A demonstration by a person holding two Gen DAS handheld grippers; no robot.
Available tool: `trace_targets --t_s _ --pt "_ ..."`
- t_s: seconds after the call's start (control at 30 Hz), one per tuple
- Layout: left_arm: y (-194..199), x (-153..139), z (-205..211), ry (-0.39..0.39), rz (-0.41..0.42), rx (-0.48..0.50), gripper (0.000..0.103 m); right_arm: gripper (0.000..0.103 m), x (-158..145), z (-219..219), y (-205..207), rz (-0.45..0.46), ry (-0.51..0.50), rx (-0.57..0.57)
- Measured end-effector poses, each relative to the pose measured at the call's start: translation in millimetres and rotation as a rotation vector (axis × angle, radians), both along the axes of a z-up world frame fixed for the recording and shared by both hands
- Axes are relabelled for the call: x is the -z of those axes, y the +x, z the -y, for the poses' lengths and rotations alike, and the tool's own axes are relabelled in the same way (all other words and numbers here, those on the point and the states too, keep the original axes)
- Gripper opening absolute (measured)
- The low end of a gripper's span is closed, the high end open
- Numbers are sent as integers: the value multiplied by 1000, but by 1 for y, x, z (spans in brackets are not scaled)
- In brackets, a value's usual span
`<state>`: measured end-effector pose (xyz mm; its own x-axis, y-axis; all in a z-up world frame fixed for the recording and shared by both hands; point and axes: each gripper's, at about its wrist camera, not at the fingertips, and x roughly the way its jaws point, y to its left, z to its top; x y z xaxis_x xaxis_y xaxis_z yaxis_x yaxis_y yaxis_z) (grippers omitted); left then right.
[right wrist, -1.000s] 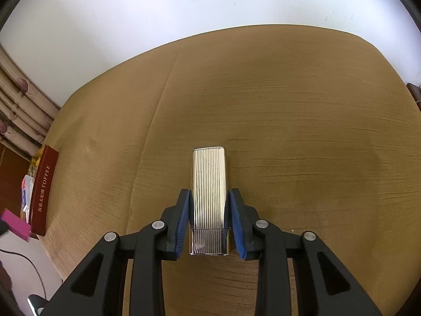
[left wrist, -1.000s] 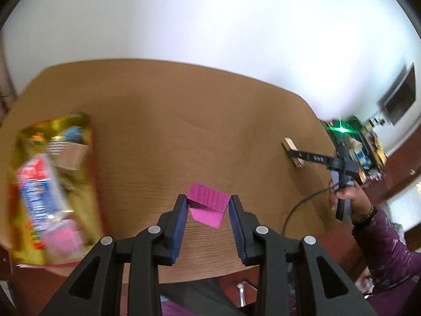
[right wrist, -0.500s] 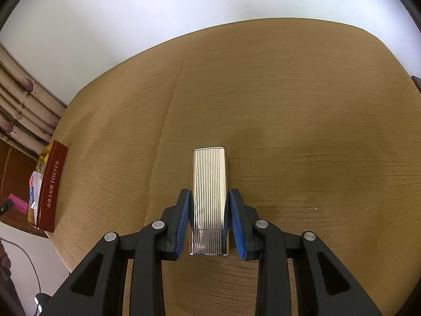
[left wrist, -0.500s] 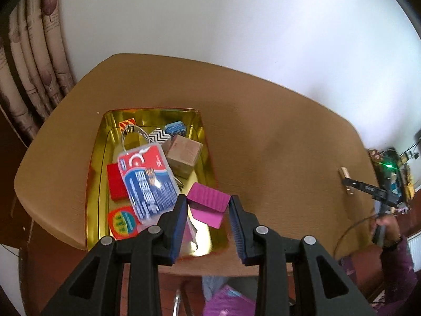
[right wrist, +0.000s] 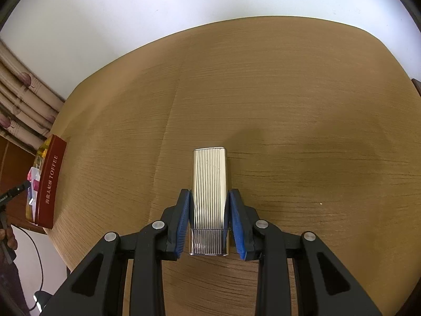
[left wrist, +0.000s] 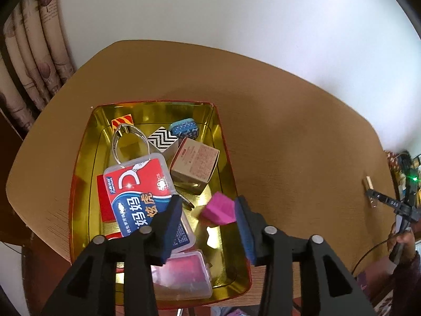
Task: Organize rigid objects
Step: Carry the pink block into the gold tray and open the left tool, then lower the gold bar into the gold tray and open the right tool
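Left gripper (left wrist: 208,223) now spread over tin (left wrist: 79,184), pink block (left wrist: 219,209) dropping; right gripper (right wrist: 210,221) pinching case (right wrist: 209,184). Withdraw straight up.

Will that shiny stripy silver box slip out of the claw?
Maybe. The silver box looks like smooth, stiff metal, so it could slide, though its ridges may help grip. The right claw pinches only its near end, so it might tilt.

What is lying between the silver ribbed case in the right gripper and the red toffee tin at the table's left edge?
Nothing: in the right wrist view, only bare wooden table lies between the silver ribbed case and the red toffee tin.
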<state>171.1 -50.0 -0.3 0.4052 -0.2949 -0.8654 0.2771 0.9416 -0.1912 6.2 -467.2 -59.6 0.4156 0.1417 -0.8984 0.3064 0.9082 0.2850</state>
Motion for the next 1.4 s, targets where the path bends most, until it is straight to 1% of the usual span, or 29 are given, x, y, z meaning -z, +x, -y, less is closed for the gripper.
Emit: trace_targets --t_s 0.1,0.2,0.23,0.3,0.33,0.4,0.43,0.5,0.53,0.57,0.63,0.67,0.73,0.77,0.8,0.83,0.87,0.93,1.03,1.1,1.17,1.27,1.4 --pt "-8 -5 -10 -34 10 -18 47 28 -1 1 0 -1 11 -3" --pt "-26 -16 -29 -88 73 -73 47 28 -5 -2 -1 4 41 -3" --pt "-36 -20 -39 -106 101 -104 47 28 -8 -6 0 12 61 -9" --pt "-54 -26 -55 -118 150 -163 48 28 -17 -17 4 30 97 -29" --pt "-65 -28 -66 -116 179 -204 51 28 -23 -24 8 39 114 -42" --pt "-80 -29 -80 -83 193 -270 56 28 -38 -49 20 65 166 -93" --pt "-86 -27 -86 -68 191 -293 56 28 -44 -60 26 74 184 -119" --pt "-95 -19 -96 -44 179 -311 56 28 -61 -96 44 94 230 -202" --pt "-99 -12 -99 -7 168 -321 56 28 -67 -112 54 99 258 -234" --pt "-99 -5 -102 19 153 -330 56 28 -74 -134 65 103 294 -276" --pt "-100 4 -105 46 131 -336 56 28 -87 -174 85 104 358 -346" --pt "-102 10 -107 57 129 -336 56 28 -92 -200 99 95 412 -381" --pt "-104 14 -112 62 126 -348 56 28 -97 -238 117 75 482 -427" --pt "-104 16 -117 53 127 -358 56 28 -100 -266 130 61 512 -456" --pt "-104 16 -123 27 128 -367 56 28 -100 -283 138 51 528 -473" --pt "-105 15 -130 -4 129 -380 56 28 -100 -300 146 41 543 -489" --pt "-104 14 -134 -12 133 -394 56 28 -97 -323 157 23 555 -500" --pt "-102 13 -140 14 137 -423 56 28 -89 -352 174 -9 560 -508" --pt "-98 15 -145 43 113 -440 56 28 -70 -386 197 -57 548 -480" --pt "-98 16 -146 28 105 -433 56 28 -57 -394 208 -83 539 -446" --pt "-99 13 -146 19 118 -421 56 28 -42 -398 216 -118 545 -392" --pt "-100 10 -143 49 149 -407 56 28 -26 -410 226 -145 554 -341" --pt "-100 11 -145 20 137 -393 56 30 -20 -421 227 -152 531 -312"
